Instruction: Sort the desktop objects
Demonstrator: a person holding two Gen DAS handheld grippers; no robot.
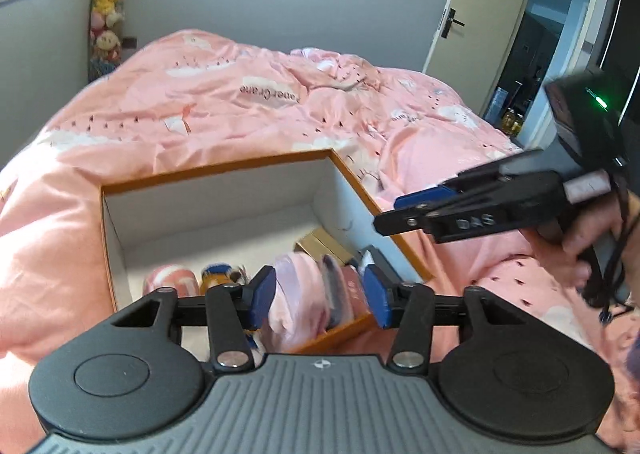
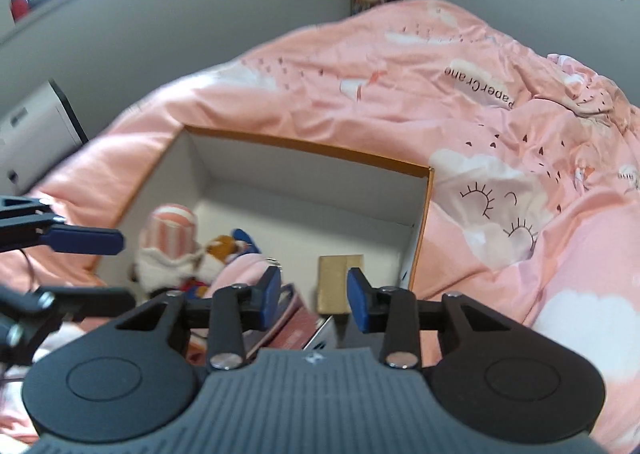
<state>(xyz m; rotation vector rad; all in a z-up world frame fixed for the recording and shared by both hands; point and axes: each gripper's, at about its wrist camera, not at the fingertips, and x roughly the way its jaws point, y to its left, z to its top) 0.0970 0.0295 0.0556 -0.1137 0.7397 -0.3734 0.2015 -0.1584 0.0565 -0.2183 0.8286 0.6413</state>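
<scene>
An open box with an orange rim (image 1: 224, 170) (image 2: 312, 148) and white inside sits on a pink bed. In it lie a pink striped plush (image 2: 172, 224) (image 1: 172, 280), an orange and blue plush toy (image 2: 224, 246) (image 1: 220, 274), a pale pink bundle (image 1: 304, 290) (image 2: 240, 270), a tan little box (image 2: 340, 282) (image 1: 320, 244) and a red-pink book (image 2: 296, 330). My left gripper (image 1: 320, 296) (image 2: 124, 270) hangs open over the box's near side, the bundle below its pads. My right gripper (image 2: 315, 296) (image 1: 390, 214) is open above the tan box, holding nothing.
A pink quilt (image 1: 280, 102) with cloud prints covers the bed around the box. Stuffed toys (image 1: 108, 10) hang in the far corner. A door (image 1: 476, 10) stands ajar at the right. A white device (image 2: 36, 134) sits left of the bed.
</scene>
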